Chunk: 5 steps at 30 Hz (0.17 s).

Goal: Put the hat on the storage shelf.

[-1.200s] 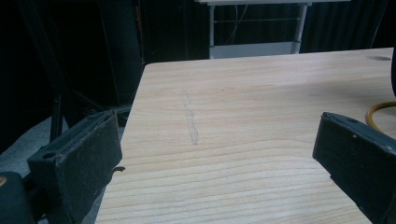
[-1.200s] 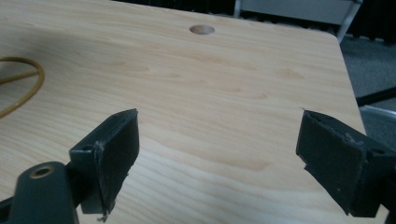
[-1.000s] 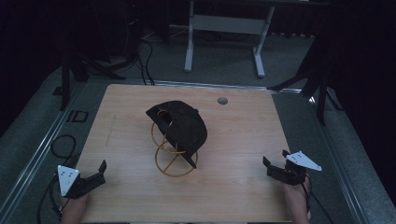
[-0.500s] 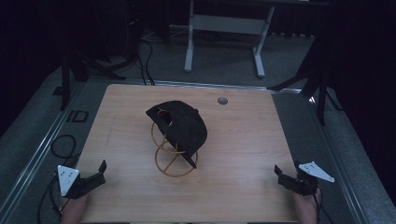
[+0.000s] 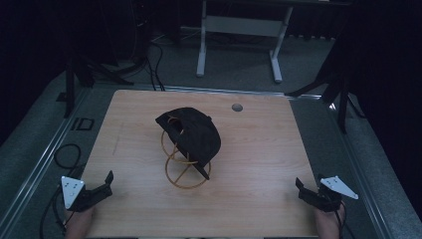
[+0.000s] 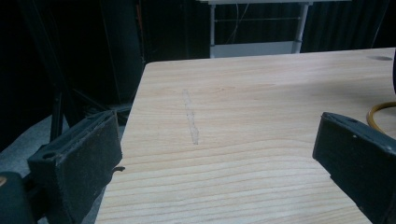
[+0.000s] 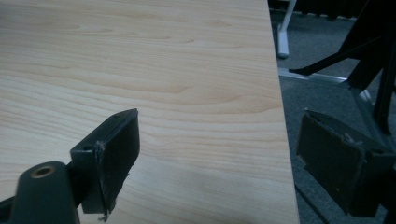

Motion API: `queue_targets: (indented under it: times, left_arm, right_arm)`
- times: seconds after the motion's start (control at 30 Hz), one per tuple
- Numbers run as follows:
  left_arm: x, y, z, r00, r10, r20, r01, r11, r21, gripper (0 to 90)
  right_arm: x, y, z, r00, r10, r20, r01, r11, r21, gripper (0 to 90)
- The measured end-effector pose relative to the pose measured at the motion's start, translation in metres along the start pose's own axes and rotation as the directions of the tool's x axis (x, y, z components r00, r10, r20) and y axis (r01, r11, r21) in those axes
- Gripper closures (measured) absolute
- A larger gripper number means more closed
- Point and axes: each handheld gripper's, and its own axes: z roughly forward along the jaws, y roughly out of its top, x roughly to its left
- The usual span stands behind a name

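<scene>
Two grippers are held at the near corners of the wooden table, each with its jaws spread wide and nothing between them. One black baseball cap is draped over one gold wire stand at the middle of the table; it lies ahead and to the right of the left gripper, and ahead and to the left of the right gripper, well apart from both.

In the left gripper view a short arc of the stand's gold ring is seen just past the right-hand jaw, with bare table ahead of the jaws. In the right gripper view bare wood is seen ahead, the table edge running between the jaws and dark floor lying under the outer one.

The cap appears to be set on the stand and the hands parked clear, so the step in hand is judged to be either a finish or a fresh approach. If the cap is to be reached again, the brim or crown edge should be approached from the side with jaws kept wide, and the light wire stand should not be nudged, since it could tip easily.

One round grommet is counted at the far edge of the table.
</scene>
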Motion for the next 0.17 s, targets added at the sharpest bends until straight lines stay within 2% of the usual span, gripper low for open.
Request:
queue_targets:
  times: [0.17]
  left_arm:
    - [0.0003,-0.0001,-0.0001,1.0000,-0.001,0.004,0.001,1.0000,0.000,1.6]
  right_arm:
    - [-0.0002,0.0013,-0.0001,1.0000,0.000,0.001,0.000,1.000,-0.006,13.6]
